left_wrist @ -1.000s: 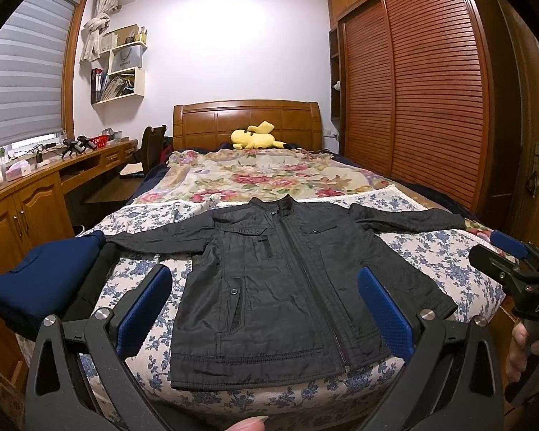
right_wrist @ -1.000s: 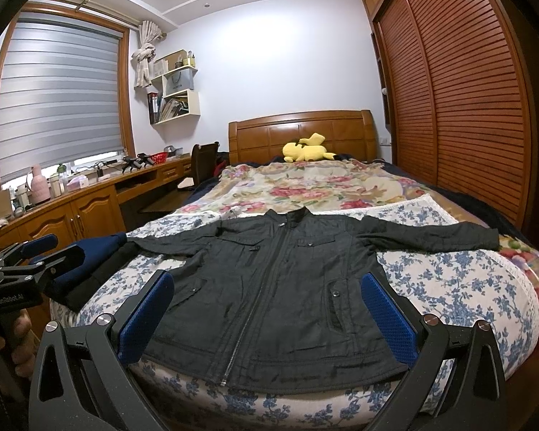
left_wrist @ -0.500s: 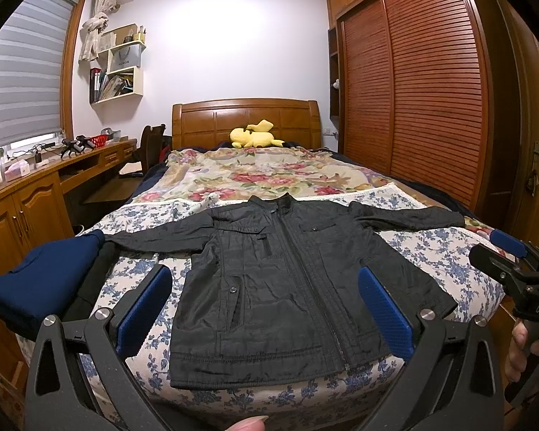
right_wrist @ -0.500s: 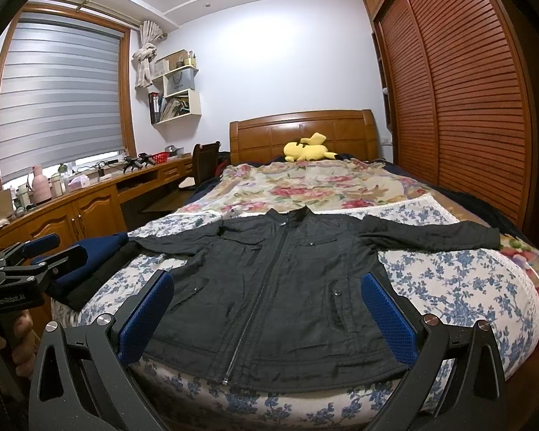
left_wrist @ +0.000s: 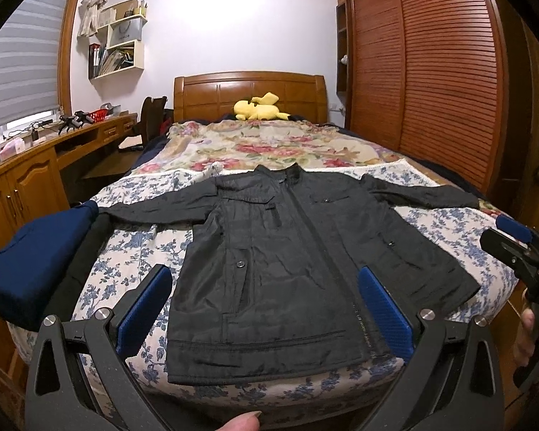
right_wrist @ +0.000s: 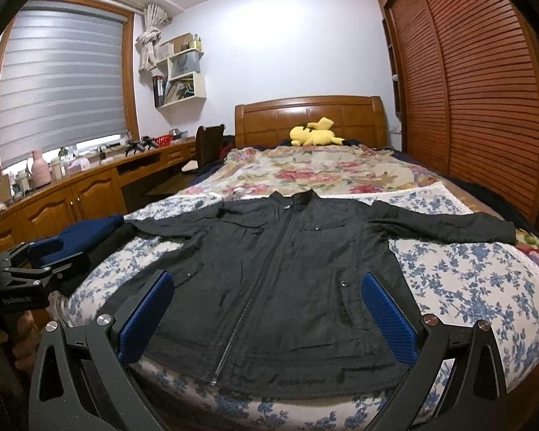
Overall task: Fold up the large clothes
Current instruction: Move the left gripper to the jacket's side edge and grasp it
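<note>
Nothing folded yet: black jacket point(left_wrist: 287, 262) lies flat, sleeves out, mid-frame on the floral bedspread point(left_wrist: 445, 222). Left gripper point(left_wrist: 262, 301) and right gripper point(right_wrist: 269, 305) both gape wide, empty, at the hem.

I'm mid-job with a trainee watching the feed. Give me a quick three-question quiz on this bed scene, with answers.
1. True or false: the black jacket lies spread flat on the bed, front up, sleeves out.
2. Multiple choice: what sits by the headboard? A) red pillow B) yellow plush toy C) laptop
3. Fill in: the jaws of the left gripper and right gripper are both ____.

Key
1. True.
2. B, the yellow plush toy.
3. Open, holding nothing.
</note>
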`<state>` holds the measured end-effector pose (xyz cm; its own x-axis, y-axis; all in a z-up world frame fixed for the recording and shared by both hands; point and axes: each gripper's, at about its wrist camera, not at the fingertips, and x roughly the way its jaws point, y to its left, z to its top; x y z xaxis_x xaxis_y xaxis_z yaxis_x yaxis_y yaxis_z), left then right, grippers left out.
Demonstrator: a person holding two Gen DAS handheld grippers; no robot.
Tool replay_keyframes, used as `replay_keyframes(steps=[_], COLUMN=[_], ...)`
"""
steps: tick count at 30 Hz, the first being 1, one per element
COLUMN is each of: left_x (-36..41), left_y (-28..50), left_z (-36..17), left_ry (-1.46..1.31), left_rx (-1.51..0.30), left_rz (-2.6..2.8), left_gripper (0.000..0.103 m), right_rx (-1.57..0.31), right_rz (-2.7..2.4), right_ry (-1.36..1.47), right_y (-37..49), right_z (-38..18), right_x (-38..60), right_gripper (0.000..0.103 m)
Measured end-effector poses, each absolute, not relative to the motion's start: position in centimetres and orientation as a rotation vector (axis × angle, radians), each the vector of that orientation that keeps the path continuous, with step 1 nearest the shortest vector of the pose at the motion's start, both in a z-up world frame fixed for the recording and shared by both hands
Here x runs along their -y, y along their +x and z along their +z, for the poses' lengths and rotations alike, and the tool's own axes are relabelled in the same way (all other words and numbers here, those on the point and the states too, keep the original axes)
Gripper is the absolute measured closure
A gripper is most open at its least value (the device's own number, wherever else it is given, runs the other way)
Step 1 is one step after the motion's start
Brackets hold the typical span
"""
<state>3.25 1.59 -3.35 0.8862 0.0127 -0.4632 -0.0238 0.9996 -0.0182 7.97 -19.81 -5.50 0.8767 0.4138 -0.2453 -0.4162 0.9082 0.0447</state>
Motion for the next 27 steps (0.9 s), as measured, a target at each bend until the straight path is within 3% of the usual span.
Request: replay_keyframes(steps=[27], left_x=[-8.2], left_y=[13.1], left_z=[-9.4], left_ry=[-0.023], left_rx=[-0.586], left_rz=[0.106], left_gripper=[0.0], right_rx=[-0.282], right_rz=[0.548], right_ry=[-0.143], right_y=[22.0], right_z=[-4.9], right_x=[12.0], right_gripper=[0.0])
